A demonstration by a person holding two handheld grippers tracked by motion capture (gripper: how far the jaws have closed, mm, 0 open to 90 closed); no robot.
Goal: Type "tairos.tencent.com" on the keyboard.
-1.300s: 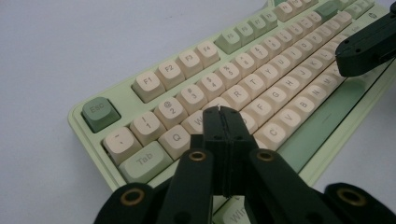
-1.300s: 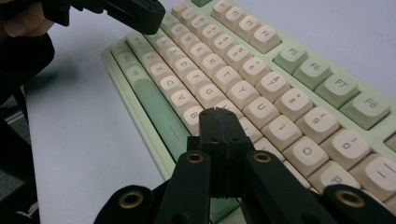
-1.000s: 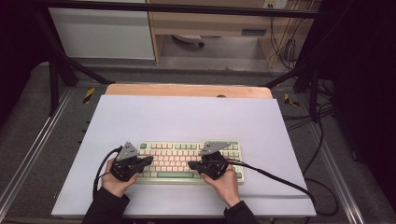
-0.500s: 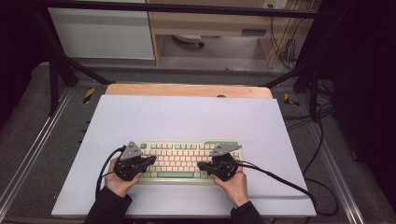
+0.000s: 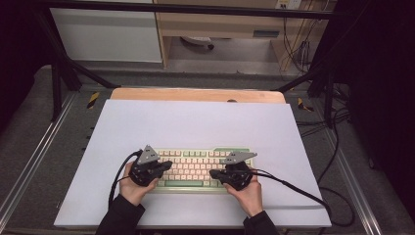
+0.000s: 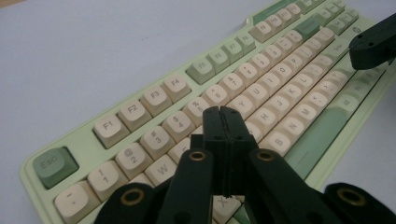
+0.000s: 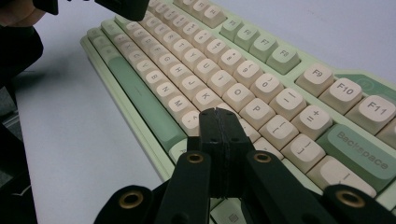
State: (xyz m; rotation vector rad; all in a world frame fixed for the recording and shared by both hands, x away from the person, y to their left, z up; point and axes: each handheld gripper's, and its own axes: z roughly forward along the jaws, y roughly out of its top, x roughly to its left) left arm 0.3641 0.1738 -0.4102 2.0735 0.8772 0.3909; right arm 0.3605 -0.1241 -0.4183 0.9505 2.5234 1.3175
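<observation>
Keyboard (image 5: pixel 195 169) — closed grippers above

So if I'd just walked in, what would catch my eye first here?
Probably the keyboard, pale green with cream keys, lying near the front edge of a white sheet on the table. Next, the two black grippers held over it: the left gripper above the keyboard's left end and the right gripper above its right end, each with its jaws shut and nothing between them.
</observation>
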